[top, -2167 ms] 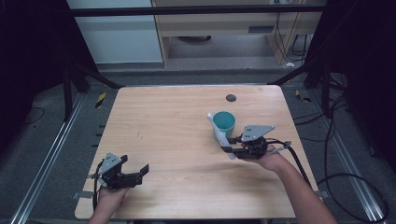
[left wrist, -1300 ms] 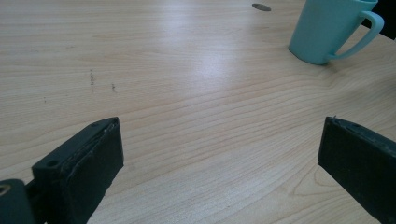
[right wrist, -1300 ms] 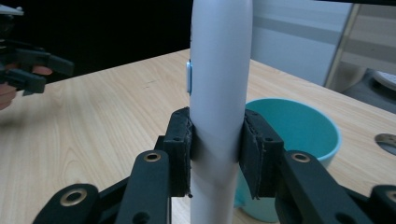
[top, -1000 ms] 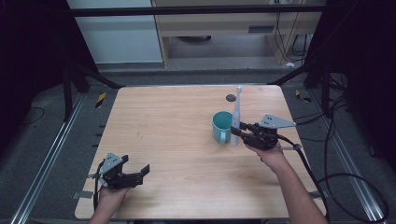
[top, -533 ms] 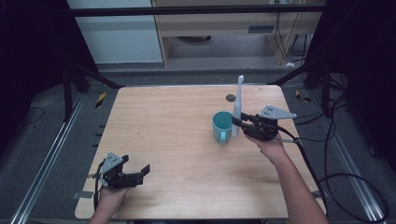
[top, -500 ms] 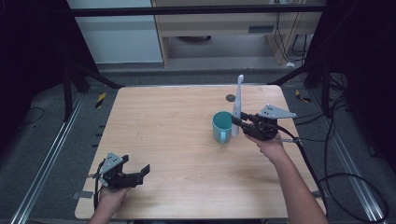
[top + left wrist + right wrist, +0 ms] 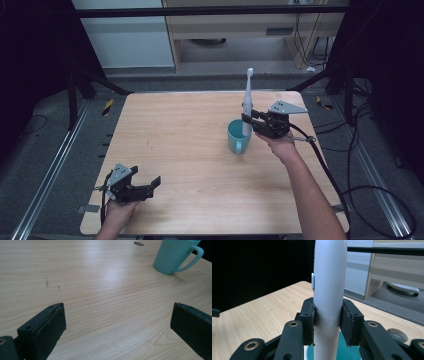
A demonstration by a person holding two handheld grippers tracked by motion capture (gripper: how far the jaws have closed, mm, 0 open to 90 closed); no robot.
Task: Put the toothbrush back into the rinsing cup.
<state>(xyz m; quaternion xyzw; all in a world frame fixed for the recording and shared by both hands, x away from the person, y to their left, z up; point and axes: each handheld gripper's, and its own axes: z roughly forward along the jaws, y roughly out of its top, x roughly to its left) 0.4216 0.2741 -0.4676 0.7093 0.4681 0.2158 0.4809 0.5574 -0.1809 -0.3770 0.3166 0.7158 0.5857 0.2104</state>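
Both tongs we see: right gripper (image 7: 248,121) clamps the upright toothbrush (image 7: 247,102), its base hidden in the mug (image 7: 237,137); left gripper (image 7: 150,183), at seven o'clock, gapes empty.

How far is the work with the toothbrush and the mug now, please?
Done: the right gripper is shut on the white electric toothbrush and holds it upright. In hand: its lower end is at the mouth of the teal mug; whether it is inside, I cannot tell. Left: probably lowering and letting go. The left gripper rests open, near the table's front edge.
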